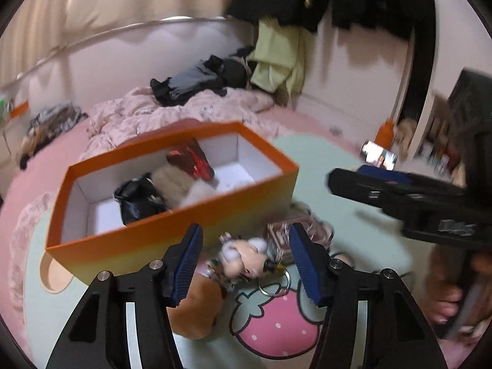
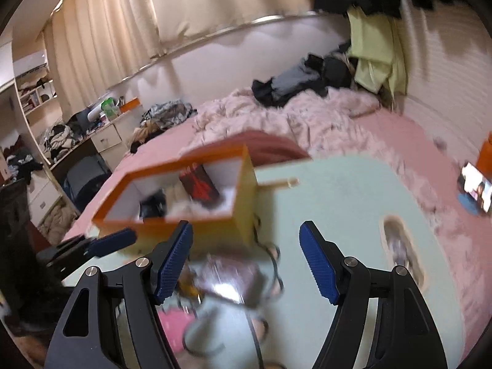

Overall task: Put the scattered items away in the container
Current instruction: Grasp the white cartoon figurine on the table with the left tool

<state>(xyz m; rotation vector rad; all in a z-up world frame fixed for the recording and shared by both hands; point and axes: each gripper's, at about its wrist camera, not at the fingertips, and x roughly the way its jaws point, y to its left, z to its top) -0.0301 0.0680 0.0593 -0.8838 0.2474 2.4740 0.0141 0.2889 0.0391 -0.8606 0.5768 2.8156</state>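
A big bed with a pink sheet filled the room, and a fluffy pink blanket lay bunched up on it. A pale green mat with a strawberry picture was spread over the bed. An orange box sat on the mat. Its lid was off. Inside it were a black bundle, something cream and fuzzy and a shiny red packet.

The left gripper was open, and its blue pads touched nothing. Just under it, beside the box, lay a brown plush thing, a small toy figure and a metal key ring. A little clear case lay next to them.

The right gripper was open too and held nothing. Below it was a shiny, blurry packet, too smeared to name. A phone with its screen lit lay far off at the bed's edge.
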